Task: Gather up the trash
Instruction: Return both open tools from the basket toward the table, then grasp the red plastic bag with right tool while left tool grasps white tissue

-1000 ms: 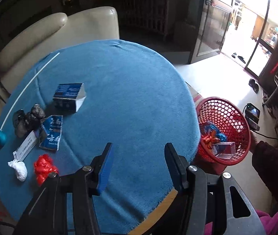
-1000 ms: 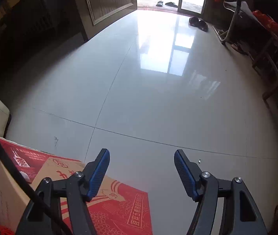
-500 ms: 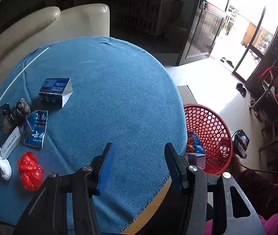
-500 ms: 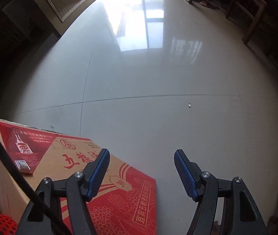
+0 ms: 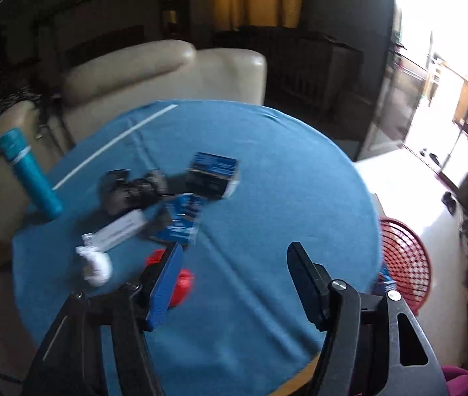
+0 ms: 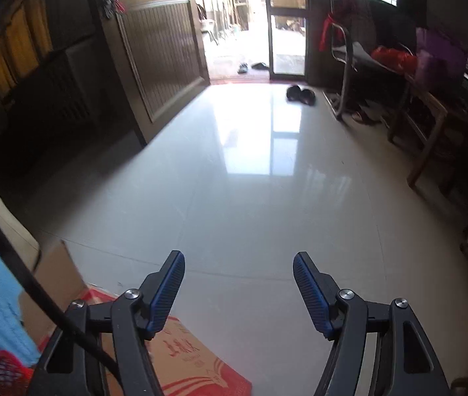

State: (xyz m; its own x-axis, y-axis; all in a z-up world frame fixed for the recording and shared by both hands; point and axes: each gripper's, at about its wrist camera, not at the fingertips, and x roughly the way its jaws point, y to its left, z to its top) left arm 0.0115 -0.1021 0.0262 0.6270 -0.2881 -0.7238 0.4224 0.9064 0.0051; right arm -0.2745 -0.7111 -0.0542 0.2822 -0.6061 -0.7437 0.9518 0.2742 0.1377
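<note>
**Trash pickup: left gripper lining up on the litter cluster**

Currently the left gripper hangs above the near edge of the round blue surface, its fingers parting with nothing between them. The trash lies in a loose cluster on the surface's left half: a red crumpled wrapper just past the left finger and partly hidden by it, a white wad beside that, a white paper strip, a flat blue packet, a dark crumpled bundle and a blue box farther back. A teal bottle stands at the far left edge. The red basket sits on the floor off the surface's right edge.

The right gripper is released and empty, facing bare floor above a printed carton.

Judgement: the red wrapper is the nearest target. The approach should bring the fingers astride it, low enough to pinch the bulk rather than a loose fold, without snagging the cloth. The left view is blurred; fine alignment cannot be confirmed.
</note>
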